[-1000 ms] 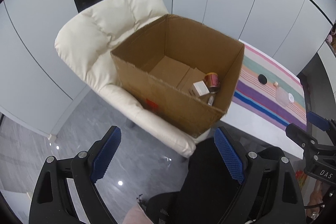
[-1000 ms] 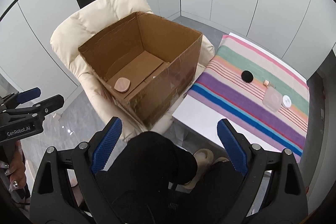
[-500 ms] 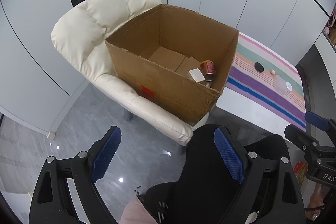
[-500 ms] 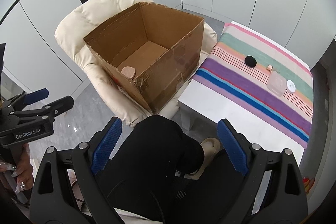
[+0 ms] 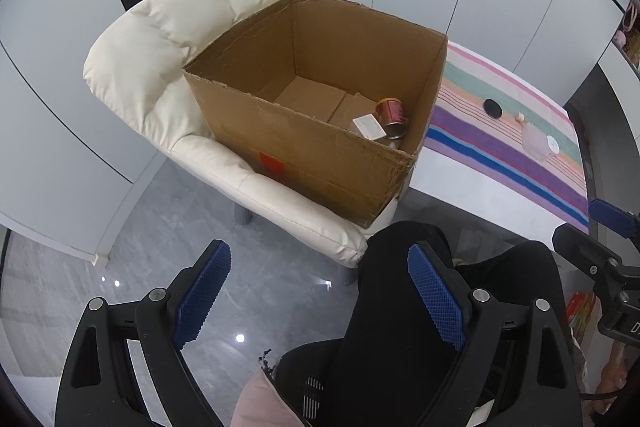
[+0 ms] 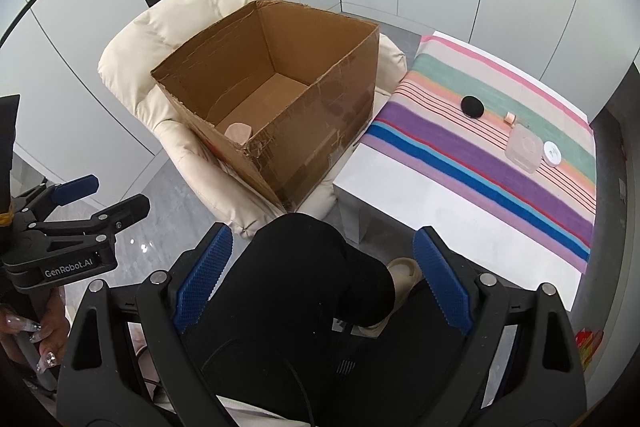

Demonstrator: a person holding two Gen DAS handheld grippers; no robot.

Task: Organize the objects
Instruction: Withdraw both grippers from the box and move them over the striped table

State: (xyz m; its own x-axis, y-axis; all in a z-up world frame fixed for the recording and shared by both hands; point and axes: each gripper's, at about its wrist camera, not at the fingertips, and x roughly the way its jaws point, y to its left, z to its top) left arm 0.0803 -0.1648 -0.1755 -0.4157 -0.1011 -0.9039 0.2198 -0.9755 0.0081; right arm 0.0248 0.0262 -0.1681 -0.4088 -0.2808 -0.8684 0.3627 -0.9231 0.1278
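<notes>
An open cardboard box (image 5: 320, 155) (image 6: 320, 131) sits on a cream armchair (image 5: 160, 59). Inside lie a red-gold can (image 5: 393, 115), a small white box (image 5: 369, 127) and a pinkish round item (image 6: 238, 132). On the striped cloth (image 6: 480, 155) lie a black disc (image 6: 472, 106), a clear square container (image 6: 525, 147), a white round lid (image 6: 552, 153) and a tiny peach piece (image 6: 509, 118). My left gripper (image 5: 318, 301) is open and empty, held back from the box. My right gripper (image 6: 322, 283) is open and empty, above the person's black-clad knee.
The white table (image 6: 420, 203) stands right of the armchair. The person's legs in black (image 6: 300, 287) and a beige slipper (image 6: 404, 271) are below the grippers. Grey glossy floor (image 5: 160, 247) lies left. White wall panels stand behind.
Both grippers have drawn back and up from the box, so box and table look smaller and farther. Both stay open and empty. Objects have not moved.
</notes>
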